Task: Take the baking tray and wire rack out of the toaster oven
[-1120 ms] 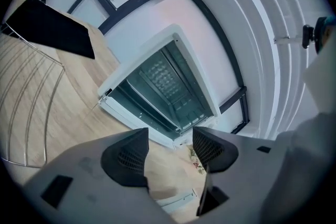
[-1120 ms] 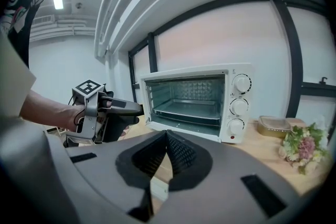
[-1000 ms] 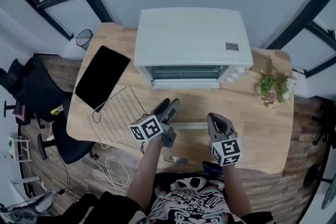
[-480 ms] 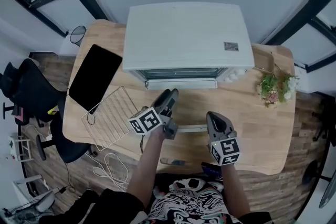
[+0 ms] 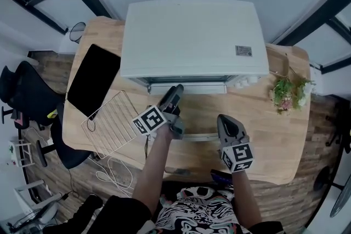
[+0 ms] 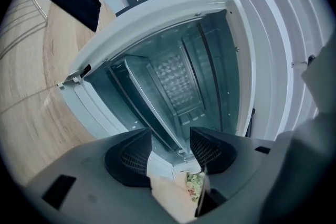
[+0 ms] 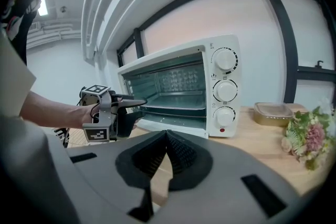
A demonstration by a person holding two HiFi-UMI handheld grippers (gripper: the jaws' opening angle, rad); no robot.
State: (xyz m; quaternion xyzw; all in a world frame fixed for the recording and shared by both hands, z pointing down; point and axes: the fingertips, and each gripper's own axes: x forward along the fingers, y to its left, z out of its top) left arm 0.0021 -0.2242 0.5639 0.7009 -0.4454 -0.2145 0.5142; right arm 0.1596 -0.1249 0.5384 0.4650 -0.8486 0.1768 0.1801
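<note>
At the far left, off the table (image 5: 263,118), one black office chair (image 5: 22,90) stands on the wooden floor, and one white cable (image 5: 112,172) lies coiled on the floor by the table's near left corner.

On the table's left end lie two flat things. One is a black rectangular panel (image 5: 93,79), set at an angle. The other is the single wire rack (image 5: 109,123), just nearer the person; its far corner touches or overlaps the panel's near edge. The rack is thus out of the oven and flat on the wood.

Next comes the left tongs (image 5: 176,91), held nearly level and rolled to one side, its tips over the lowered door (image 5: 186,87) of the one white toaster oven (image 5: 192,35). Its two jaws stand well apart and have just been closing a little. Nothing is pinched between them: the gap shows only the oven's lower front edge and the table beyond. From the right gripper view the tips sit just before the front edge of the one grey baking tray (image 7: 173,107), which rests on a low rail inside the oven; whether they touch it cannot be told.

The oven's right panel carries three round knobs (image 7: 224,59) in a column.

The right tongs (image 5: 224,118) hangs over the table before the oven's right half, tilted downward. Its two jaws are pressed together with nothing in them.

Further right stand one shallow foil container (image 5: 278,63) and one small bunch of flowers (image 5: 288,93).
</note>
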